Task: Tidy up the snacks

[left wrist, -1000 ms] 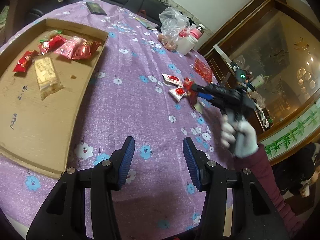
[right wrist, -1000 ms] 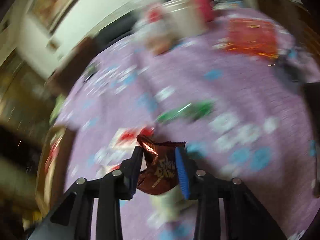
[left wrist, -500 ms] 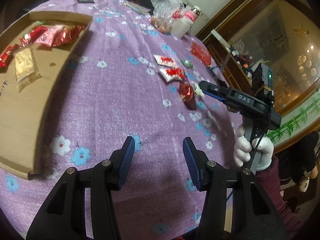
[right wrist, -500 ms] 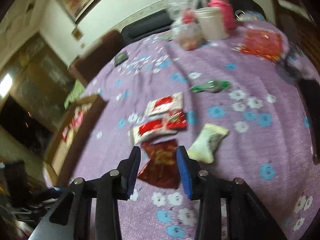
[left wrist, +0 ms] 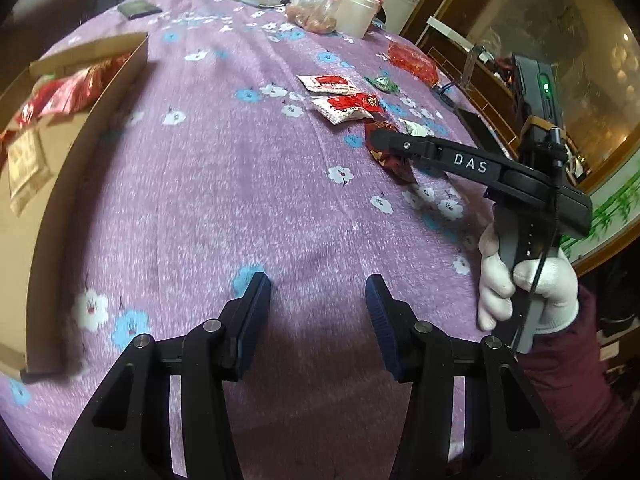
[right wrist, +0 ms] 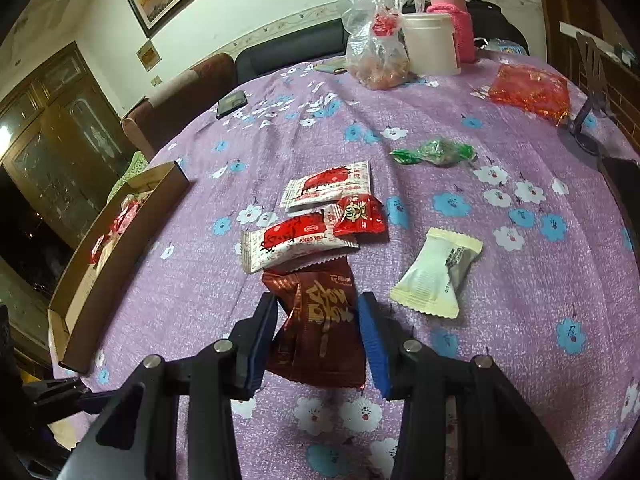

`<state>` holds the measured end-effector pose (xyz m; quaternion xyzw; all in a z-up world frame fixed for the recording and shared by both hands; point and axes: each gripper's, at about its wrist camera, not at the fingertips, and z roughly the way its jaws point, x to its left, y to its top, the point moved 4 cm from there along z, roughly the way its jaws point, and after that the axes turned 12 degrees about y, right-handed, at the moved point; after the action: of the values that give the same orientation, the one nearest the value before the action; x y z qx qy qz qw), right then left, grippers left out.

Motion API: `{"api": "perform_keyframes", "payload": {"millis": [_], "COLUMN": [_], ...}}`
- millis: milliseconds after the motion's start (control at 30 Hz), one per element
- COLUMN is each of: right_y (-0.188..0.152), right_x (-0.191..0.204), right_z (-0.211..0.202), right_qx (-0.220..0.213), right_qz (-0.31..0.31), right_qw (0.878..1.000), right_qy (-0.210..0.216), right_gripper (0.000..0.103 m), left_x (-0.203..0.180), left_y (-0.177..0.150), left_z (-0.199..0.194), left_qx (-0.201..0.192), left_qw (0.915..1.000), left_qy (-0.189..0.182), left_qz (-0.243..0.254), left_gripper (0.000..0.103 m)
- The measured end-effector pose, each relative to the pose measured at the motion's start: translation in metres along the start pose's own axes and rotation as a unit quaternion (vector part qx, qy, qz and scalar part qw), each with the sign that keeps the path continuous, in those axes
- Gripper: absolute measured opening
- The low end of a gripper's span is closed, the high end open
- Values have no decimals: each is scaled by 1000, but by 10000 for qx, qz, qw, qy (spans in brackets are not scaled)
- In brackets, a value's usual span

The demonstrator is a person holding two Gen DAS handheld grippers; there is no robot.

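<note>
1. The purple flowered tablecloth (right wrist: 520, 280) covers the whole table.
2. A shallow cardboard box (left wrist: 72, 168) sits at the left side, with red-wrapped snacks (left wrist: 68, 92) and a pale packet already inside.
3. At the far edge stand a white tub (right wrist: 430, 44), a pink-sleeved flask (right wrist: 452, 20) and a clear plastic bag (right wrist: 374, 52).
4. The left gripper (left wrist: 318, 300) hovers over bare cloth — fingers spread wide, holding nothing.
5. The right gripper (right wrist: 318, 320) has its fingers set on either side of the dark brown snack packet (right wrist: 320, 332), which lies between them; whether they pinch it I cannot tell.
6. Just beyond lie two red-and-white packets (right wrist: 296, 240), a small red one (right wrist: 358, 216), a white packet (right wrist: 436, 272) — and farther off a green candy (right wrist: 434, 152).
</note>
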<state>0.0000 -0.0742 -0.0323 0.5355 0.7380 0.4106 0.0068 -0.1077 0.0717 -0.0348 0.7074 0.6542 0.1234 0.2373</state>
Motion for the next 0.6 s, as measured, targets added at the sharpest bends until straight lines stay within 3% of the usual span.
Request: {"api": "perform_keyframes", "payload": {"millis": [167,333,467,600], "right_y": [-1,-1,-1,-1], "right_x": [3,3,4,2], "right_z": [3,3,3,2], "right_qx": [18,22,22,-11], "right_qz": [-97,-99,-145,-86], "right_qw": [9999,9999,9998,9999], "right_qy": [-24,29,-138,-143], "right_gripper": [51,53,45,44], "left_x": [-1,-13,-20,-21], "left_y": [7,6,3,4], "left_z": [6,8,8,10], "left_qx": [-71,-178,-250,-210], "left_qw": [9998,9993,9989,9985], "left_qy": [-183,-249,-161,-176], "left_qz": [-50,200,352,477], "left_gripper": [61,81,86,87]}}
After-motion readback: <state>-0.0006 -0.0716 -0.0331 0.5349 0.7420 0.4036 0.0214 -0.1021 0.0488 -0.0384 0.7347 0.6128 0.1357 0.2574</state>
